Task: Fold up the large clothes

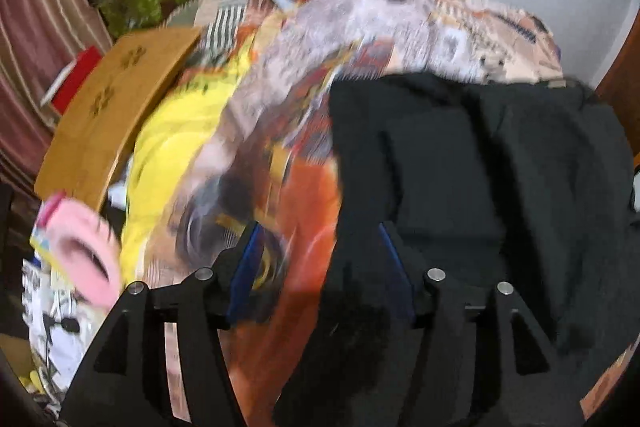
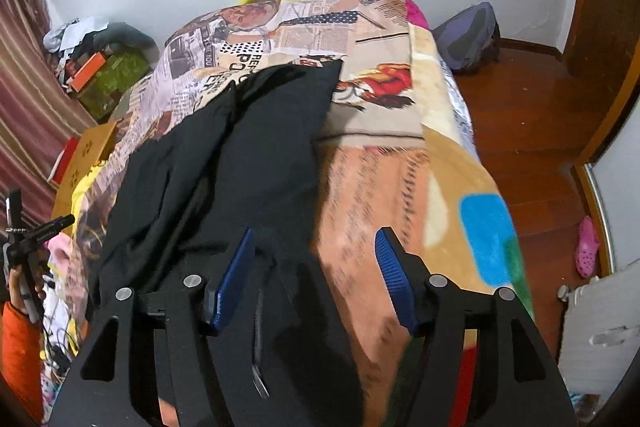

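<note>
Right gripper (image 2: pixel 316 267): jaws parted, blue pads clear of cloth and nothing between them, poised above the near hem of the black garment (image 2: pixel 224 163), where a zipper (image 2: pixel 258 355) runs along its edge. Left gripper (image 1: pixel 320 255): jaws likewise parted and empty, over the garment's (image 1: pixel 480 163) left border, where black cloth meets the orange-patterned cover. The garment lies spread lengthwise on the bed, over a newspaper-print blanket (image 2: pixel 304 23) and a fleece blanket (image 2: pixel 452 155) with blue and green patches. Left of the bed: a yellow cloth (image 1: pixel 176 131), a wooden board (image 1: pixel 108 111), a pink slipper (image 1: pixel 92 255), a green box (image 2: pixel 112 83) amid clutter, striped curtains (image 2: pixel 24 95). Right of the bed: wooden floor (image 2: pixel 528 131), a grey backpack (image 2: pixel 468 35) against the wall, a pink clog (image 2: pixel 586 247). The left view is motion-blurred
</note>
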Demonstrator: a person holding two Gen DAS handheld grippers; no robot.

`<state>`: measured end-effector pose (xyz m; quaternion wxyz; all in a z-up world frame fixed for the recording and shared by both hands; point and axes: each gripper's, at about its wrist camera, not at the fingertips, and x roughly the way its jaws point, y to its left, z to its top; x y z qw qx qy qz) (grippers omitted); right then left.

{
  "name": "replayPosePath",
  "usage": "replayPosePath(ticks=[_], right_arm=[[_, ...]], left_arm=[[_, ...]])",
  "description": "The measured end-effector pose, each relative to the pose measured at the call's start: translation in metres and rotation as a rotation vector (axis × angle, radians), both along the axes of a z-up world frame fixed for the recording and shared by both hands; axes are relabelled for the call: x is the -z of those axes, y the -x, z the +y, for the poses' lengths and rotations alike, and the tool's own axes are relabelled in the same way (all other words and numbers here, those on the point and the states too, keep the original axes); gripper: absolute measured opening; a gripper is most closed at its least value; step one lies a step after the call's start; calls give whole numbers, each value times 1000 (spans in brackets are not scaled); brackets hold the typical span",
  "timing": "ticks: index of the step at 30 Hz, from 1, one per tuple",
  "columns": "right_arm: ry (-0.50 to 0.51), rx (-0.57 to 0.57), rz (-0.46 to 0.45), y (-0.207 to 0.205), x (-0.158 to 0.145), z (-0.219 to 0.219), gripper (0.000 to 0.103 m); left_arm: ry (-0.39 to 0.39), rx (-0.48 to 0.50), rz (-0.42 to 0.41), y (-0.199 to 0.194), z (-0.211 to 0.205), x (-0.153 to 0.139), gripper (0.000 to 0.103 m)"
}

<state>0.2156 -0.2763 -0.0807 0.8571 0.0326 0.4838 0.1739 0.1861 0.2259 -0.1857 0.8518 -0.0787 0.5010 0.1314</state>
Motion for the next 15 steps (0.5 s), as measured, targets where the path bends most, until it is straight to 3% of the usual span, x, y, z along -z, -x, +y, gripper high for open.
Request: replayPosePath(ticks=[2,9,15], right_arm=[[2,18,6,10,5,-10,72],[-38,89,126,34,41,-23,72],[-95,81,159,56,64,-10,72]], left_arm=[[30,-8,41,14,7,15,57],[163,-16,133,63,8,66,57],[309,-46,182,82,10,105,58]])
